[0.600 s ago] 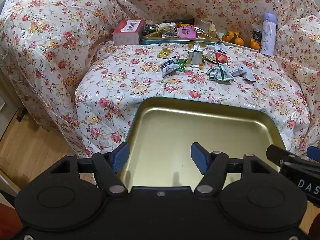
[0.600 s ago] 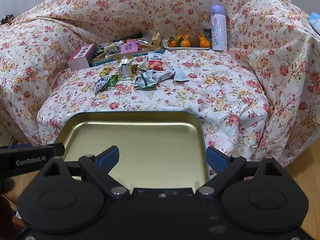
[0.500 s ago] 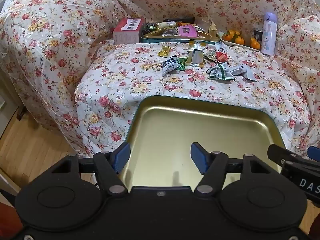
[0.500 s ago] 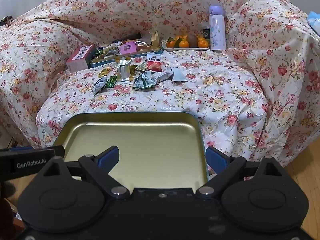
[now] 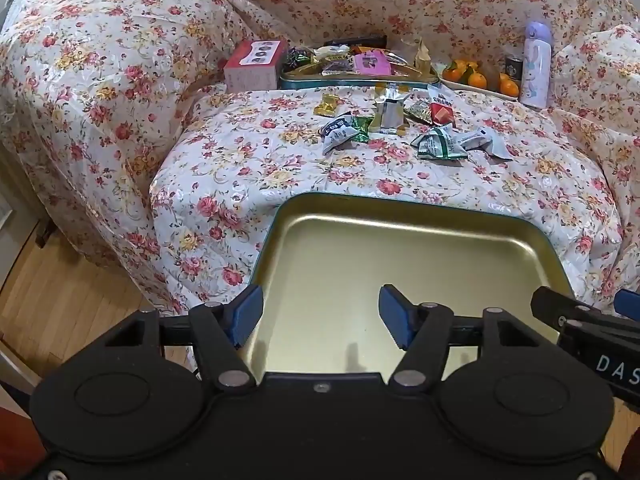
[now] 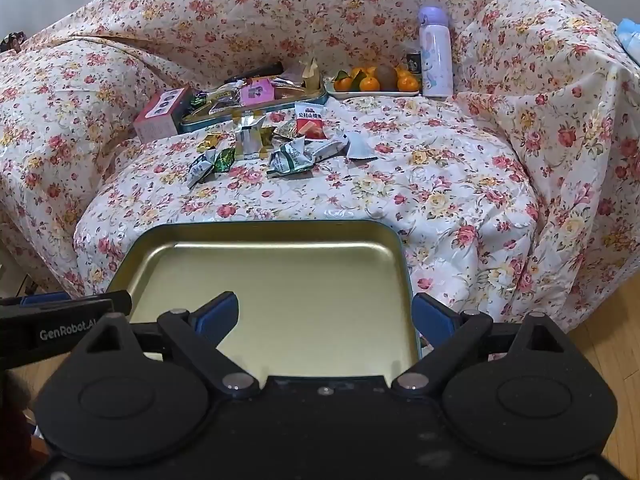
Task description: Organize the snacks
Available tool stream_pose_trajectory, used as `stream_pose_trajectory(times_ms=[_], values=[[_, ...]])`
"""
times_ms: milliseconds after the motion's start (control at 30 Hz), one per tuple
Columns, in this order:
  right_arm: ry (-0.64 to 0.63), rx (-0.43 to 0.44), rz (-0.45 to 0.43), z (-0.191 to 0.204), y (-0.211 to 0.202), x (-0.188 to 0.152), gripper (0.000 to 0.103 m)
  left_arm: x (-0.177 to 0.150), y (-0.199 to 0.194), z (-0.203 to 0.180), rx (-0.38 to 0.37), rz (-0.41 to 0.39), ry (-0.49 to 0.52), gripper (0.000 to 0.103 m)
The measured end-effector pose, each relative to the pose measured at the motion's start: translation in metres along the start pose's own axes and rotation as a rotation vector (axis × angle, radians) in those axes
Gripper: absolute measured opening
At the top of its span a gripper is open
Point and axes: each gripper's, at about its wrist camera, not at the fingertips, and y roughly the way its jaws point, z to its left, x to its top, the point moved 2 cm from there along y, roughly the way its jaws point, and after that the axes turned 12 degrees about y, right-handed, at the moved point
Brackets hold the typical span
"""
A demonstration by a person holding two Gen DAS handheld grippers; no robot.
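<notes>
A gold tin tray with a teal rim (image 5: 400, 216) (image 6: 264, 228) is held out in front of the floral-covered sofa seat. My left gripper (image 5: 320, 314) straddles the tray's left edge with its fingers apart. My right gripper (image 6: 326, 314) straddles the tray's right edge, fingers apart; whether either clamps the rim is unclear. Several loose snack packets (image 5: 440, 142) (image 6: 290, 158) lie scattered mid-seat. A second teal tin (image 5: 356, 76) (image 6: 256, 106) full of snacks sits at the back.
A pink box (image 5: 254, 66) (image 6: 160, 114) stands left of the back tin. A plate of oranges (image 5: 476, 78) (image 6: 372, 82), a small dark can (image 6: 414, 60) and a lilac bottle (image 5: 536, 66) (image 6: 436, 54) stand at back right. Wood floor (image 5: 60, 300) lies below left.
Both grippers and the gold tray have drifted slightly nearer the sofa; the seat and snacks sit a little lower in view. Finger spacing is unchanged.
</notes>
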Motion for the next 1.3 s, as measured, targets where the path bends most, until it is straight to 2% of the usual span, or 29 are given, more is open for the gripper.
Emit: stream_pose_trajectory(times_ms=[1300], values=[[-0.006, -0.001, 0.020, 0.0018, 0.0024, -0.0015, 0.098, -0.0047, 0.0073, 0.0030, 0.002, 0.027, -0.015, 0.066]])
